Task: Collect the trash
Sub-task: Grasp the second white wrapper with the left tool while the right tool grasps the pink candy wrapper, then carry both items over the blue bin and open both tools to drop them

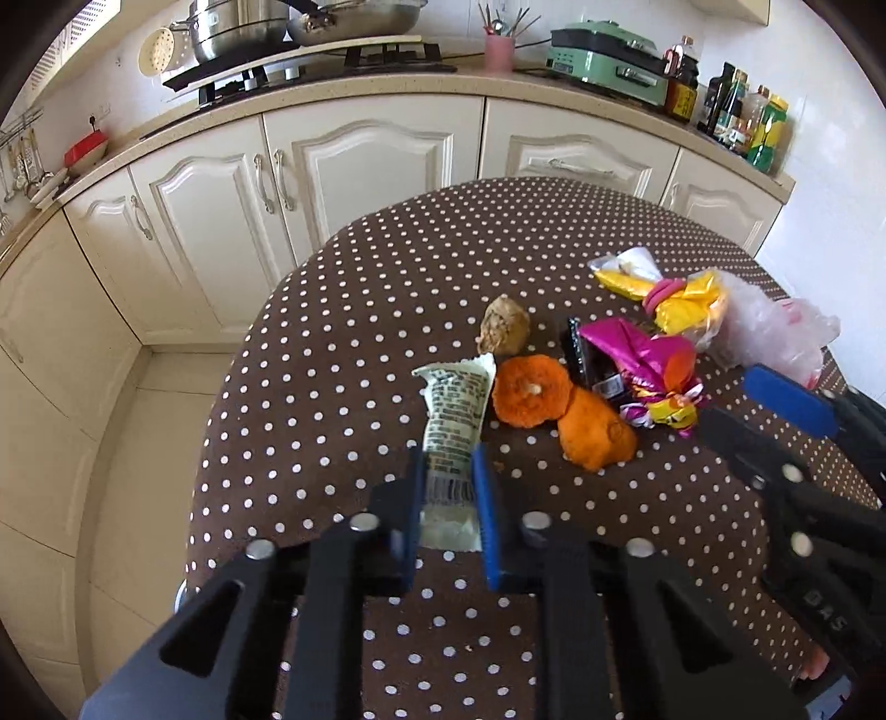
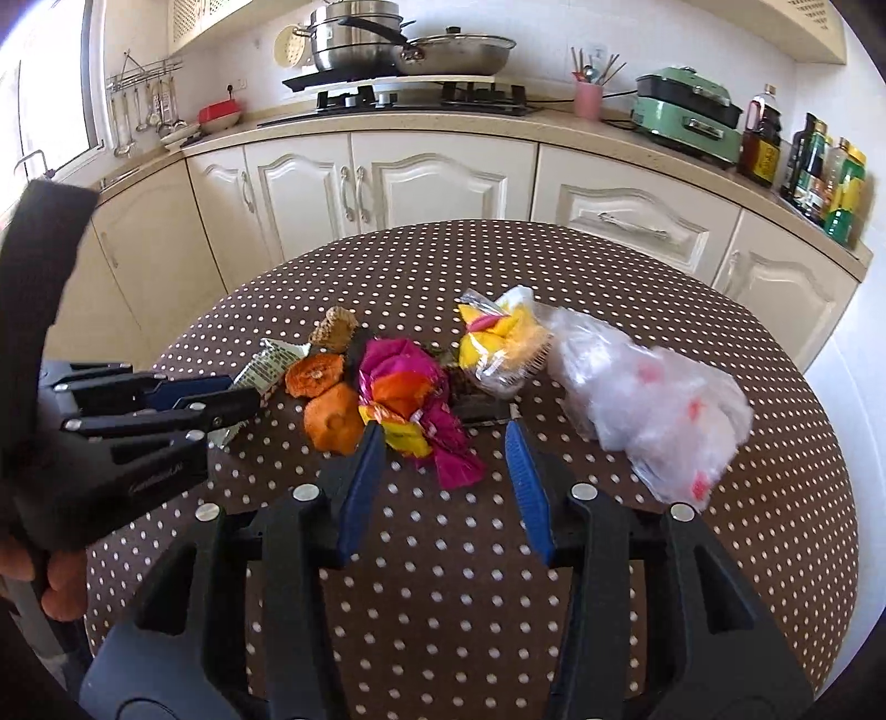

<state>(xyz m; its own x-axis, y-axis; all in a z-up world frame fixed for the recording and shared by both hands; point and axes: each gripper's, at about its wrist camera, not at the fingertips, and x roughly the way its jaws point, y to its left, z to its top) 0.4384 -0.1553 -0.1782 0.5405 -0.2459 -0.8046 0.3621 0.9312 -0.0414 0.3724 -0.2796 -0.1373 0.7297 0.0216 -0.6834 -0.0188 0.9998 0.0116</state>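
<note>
While clamped by left gripper, wrapper.

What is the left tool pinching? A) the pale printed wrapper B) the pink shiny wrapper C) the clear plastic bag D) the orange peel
A: the left tool has its blue pads closed on the pale printed wrapper; the orange peel lies untouched beside it.

A home kitchen. Cream cabinet doors run beneath a beige counter holding a gas hob with steel pots, a green electric grill, oil bottles and a pink utensil cup. Ladles hang from a wall rail.
</note>
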